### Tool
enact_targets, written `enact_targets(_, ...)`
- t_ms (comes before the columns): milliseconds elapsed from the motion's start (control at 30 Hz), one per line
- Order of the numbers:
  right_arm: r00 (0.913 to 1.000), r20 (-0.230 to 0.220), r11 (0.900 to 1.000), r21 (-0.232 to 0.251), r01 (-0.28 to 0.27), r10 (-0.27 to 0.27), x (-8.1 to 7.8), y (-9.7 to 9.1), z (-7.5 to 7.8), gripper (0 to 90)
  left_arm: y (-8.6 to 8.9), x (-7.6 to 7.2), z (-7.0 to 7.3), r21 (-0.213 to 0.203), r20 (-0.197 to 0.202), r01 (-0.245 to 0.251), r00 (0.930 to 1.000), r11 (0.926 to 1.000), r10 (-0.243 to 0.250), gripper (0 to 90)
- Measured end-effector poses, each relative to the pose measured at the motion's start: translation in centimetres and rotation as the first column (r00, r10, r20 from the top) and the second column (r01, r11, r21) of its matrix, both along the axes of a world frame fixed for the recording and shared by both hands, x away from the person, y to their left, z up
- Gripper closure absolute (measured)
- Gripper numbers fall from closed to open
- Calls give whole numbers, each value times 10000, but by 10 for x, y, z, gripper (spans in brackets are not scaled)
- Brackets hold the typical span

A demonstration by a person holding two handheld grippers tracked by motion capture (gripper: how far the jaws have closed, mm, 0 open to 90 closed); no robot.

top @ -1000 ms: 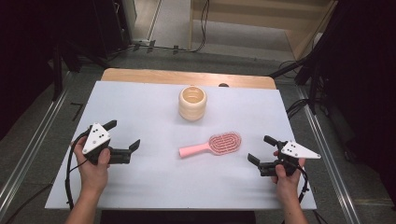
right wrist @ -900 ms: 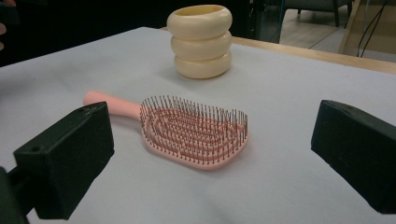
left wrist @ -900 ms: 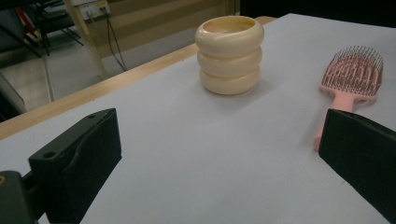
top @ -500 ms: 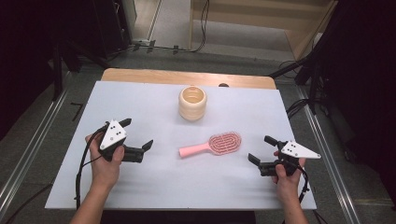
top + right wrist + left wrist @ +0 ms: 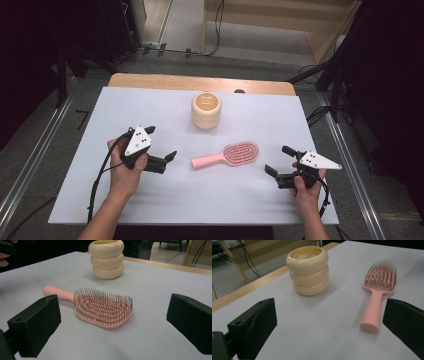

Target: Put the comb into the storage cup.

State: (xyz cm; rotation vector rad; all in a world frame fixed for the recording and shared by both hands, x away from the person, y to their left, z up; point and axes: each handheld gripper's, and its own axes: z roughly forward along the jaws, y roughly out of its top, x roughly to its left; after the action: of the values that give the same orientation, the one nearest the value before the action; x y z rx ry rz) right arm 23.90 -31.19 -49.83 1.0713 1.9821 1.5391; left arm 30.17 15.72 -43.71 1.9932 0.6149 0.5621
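Your left gripper (image 5: 160, 145) has its near jaw partly tucked under your hand in the high view, and in the left gripper view both jaws are cut off at the bottom corners. Your right gripper (image 5: 281, 160) is likewise clipped at the frame edges in its own view. A small dark object at the far worktop edge, at twelve o'clock beyond the cup, is too small to make out.

Left jaws: spread wide, gripping nothing, touching nothing, with the handle tip of the hairbrush (image 5: 227, 155) just ahead near the right-hand jaw. Right jaws: also wide apart, empty, the brush head sitting out in front between them, not in contact.

The hairbrush (image 5: 378, 292) is pink, lying flat on the white worktop (image 5: 150, 105), bristles up, oval vented head with dark pins, smooth rounded handle. From the worktop's centre it lies at about five o'clock, head pointing towards three, handle towards nine. The cream ribbed cup (image 5: 206, 110) stands upright at twelve o'clock from the brush, well apart from it.
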Motion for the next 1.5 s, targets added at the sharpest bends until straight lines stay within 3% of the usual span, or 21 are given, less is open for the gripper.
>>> enact_targets(500,10000,-28,10000,-79,10,-10,1,0,-1,0,-37,8,-6,637,-691,972,9933,9932,-928,0)
enact_targets(600,10000,-35,10000,-82,-5,4,1,0,-1,0,-45,11,-10,988,-783,1097,9917,9890,-1022,0)
enact_targets(1067,10000,-78,10000,-88,13,-14,1,0,-1,0,-77,22,-24,1699,-1822,1961,9693,9658,-1648,1)
enact_targets(1200,9999,-147,9999,-107,-75,74,2,1,-3,0,-81,24,-25,1752,-1821,2028,9683,9634,-1707,2)
enact_targets(1367,9997,-201,9997,-208,-124,120,2,3,-3,0,-89,31,-26,1926,-2230,2212,9586,9560,-1769,2)
enact_targets(1500,9997,-194,9997,-189,-120,116,3,3,-4,0,-97,35,-27,2235,-2528,2469,9490,9429,-1886,3)
